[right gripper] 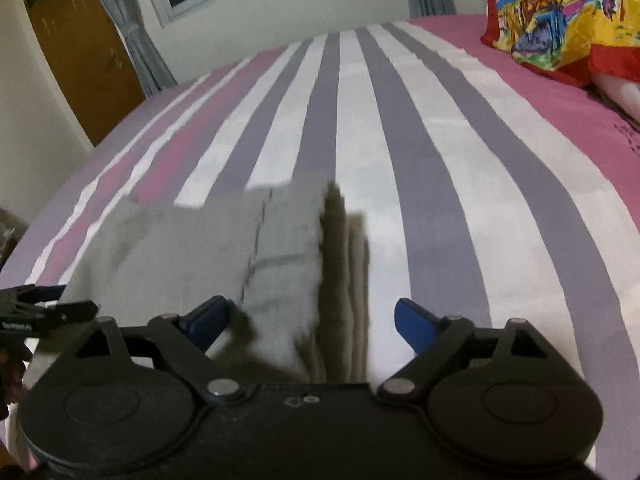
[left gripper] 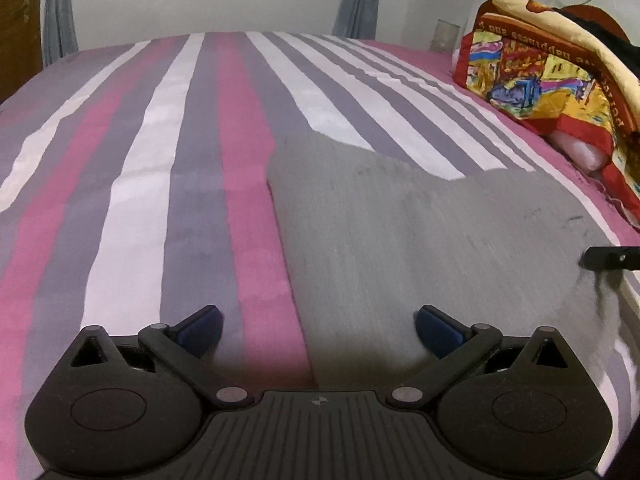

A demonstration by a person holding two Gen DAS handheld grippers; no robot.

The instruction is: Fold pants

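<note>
**Grey pants folded on the striped bed, both grippers spread above them**

The grey fabric pants [left gripper: 400, 248] lie on the bed's pink, grey and white striped sheet [left gripper: 180, 160]. In the left wrist view they fill the area from the centre out toward 3 o'clock, with their left edge running straight down toward 6 o'clock. In the right wrist view the pants [right gripper: 192, 248] sit from the centre toward 8 o'clock, and stacked folded layers show along their right edge.

The left gripper [left gripper: 318, 326] has its blue-padded fingers spread wide; the right-hand pad hangs over the grey cloth, the left-hand one over the sheet, and nothing is pinched between them. The right gripper [right gripper: 310, 322] is likewise spread wide, straddling the folded edge of the pants without clamping it.

A red and yellow patterned blanket [left gripper: 552, 76] is piled at about 2 o'clock, well apart from the pants.
</note>
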